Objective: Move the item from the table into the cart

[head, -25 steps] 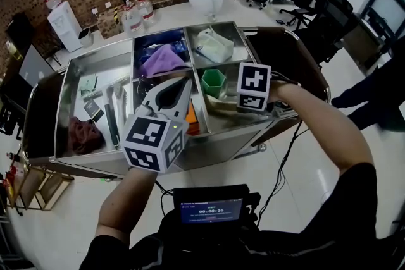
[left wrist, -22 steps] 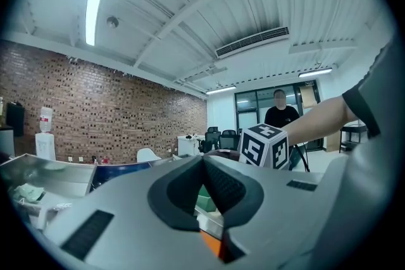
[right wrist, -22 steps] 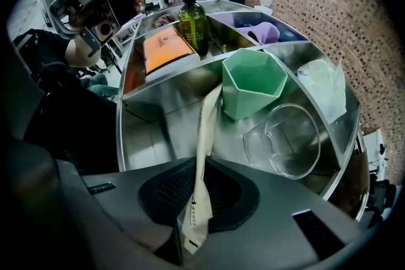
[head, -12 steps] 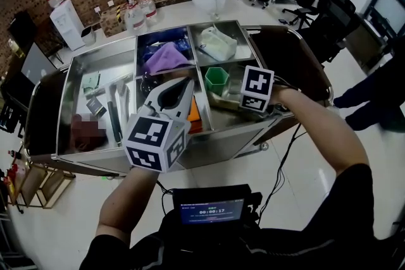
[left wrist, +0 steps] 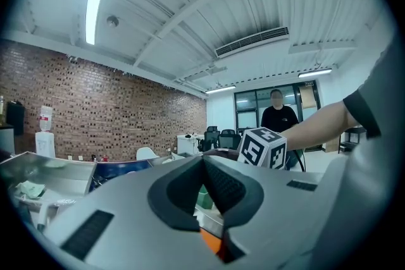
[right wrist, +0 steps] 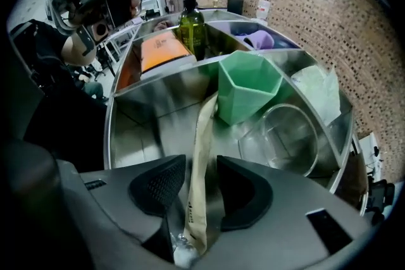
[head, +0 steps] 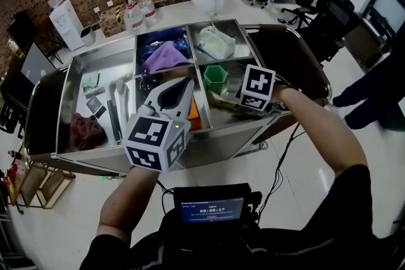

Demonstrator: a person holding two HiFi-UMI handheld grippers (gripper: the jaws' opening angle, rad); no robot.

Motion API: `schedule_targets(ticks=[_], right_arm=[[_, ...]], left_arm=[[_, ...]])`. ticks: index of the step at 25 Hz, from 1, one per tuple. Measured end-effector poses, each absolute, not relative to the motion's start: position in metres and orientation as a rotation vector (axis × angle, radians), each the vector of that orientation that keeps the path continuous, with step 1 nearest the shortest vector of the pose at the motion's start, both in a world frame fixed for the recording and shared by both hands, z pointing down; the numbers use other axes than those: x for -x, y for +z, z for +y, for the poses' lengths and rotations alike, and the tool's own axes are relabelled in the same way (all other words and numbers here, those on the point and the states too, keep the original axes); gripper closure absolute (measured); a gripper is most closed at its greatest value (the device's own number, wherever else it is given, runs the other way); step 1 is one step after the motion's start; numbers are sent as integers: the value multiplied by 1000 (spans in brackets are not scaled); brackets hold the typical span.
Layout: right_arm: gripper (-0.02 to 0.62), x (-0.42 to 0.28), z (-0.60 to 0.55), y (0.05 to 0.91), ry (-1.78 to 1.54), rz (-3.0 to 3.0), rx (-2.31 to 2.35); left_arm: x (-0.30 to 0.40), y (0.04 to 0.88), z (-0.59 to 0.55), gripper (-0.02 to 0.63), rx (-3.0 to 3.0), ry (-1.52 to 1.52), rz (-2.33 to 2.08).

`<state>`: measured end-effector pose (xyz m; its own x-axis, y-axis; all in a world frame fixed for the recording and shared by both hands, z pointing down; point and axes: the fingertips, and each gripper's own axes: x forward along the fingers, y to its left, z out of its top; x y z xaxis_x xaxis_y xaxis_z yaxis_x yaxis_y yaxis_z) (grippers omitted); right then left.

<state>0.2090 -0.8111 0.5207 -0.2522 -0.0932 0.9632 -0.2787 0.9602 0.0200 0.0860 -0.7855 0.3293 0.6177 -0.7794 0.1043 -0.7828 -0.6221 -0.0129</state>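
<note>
My right gripper [right wrist: 199, 167] points steeply down into the cart's front right compartment [right wrist: 152, 104]. Its jaws have just been opening and now stand apart. A long tan paper-wrapped strip [right wrist: 204, 129] lies between them, and the pads do not press on it. The strip's far end leans on a green hexagonal cup [right wrist: 248, 85]. In the head view the marker cube of the right gripper [head: 256, 88] hides the jaws, and the green cup [head: 216, 78] shows beside it. My left gripper [head: 188, 82] hovers over the cart's middle, shut and empty; its closed left gripper tips [left wrist: 204, 161] meet.
The steel cart [head: 95, 60] has several compartments. They hold a glass bowl [right wrist: 285, 136], a soap bottle [right wrist: 191, 25], an orange item [right wrist: 163, 50], a purple cloth [head: 163, 57], a white bag [head: 215, 44], tools and a dark red cloth [head: 85, 131]. A person [head: 380, 92] stands at the right.
Almost nothing differs in the head view. The right gripper's cube has edged slightly right over the front right compartment. The left gripper has kept still.
</note>
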Motion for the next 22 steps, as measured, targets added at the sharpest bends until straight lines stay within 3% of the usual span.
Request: schedule_targets(ticks=[12,21,22], right_arm=[[448,-194,-783,394,194,-2378,-608],[450,-199,-725,326,-76,-2697,-1022],[501,-199,-717,327,-101,-2712,-1070]], left_arm=[[-76,324,-769,600,-2810,102,-1330],[-54,331,-739,600,-2789,44,-1368],[-51,331,-735,600,-2788,34,-1381]])
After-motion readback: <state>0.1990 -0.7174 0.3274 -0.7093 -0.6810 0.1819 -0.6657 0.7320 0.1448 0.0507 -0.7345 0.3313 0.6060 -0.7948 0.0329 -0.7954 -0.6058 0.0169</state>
